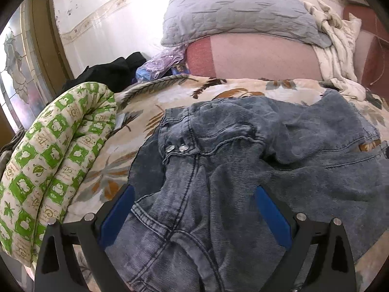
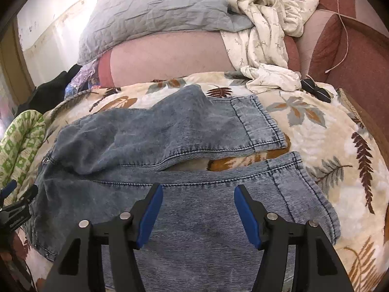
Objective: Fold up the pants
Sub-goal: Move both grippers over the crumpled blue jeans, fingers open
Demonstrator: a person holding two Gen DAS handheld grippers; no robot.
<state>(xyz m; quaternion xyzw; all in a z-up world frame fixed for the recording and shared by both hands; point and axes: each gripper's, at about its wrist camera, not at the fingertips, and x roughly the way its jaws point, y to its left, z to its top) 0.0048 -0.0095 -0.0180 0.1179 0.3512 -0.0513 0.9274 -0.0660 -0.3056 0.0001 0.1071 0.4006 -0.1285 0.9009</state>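
The pants [image 2: 170, 146] lay rumpled on the leafy blanket [image 2: 340, 146], legs split apart; our left gripper [image 1: 194, 209] and right gripper [image 2: 198, 209] both gaped over denim, holding nothing; we figured a one-layer pinch would've dragged it crooked.

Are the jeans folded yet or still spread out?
Spread, unfolded: the jeans lie on the leaf-print blanket, both legs side by side with a gap, waist rumpled.

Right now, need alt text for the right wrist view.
Open blue-padded right tongs hover over the near leg of faded blue denim pants, which lie spread on a leaf-print cream blanket. A grey quilted pillow sits behind.
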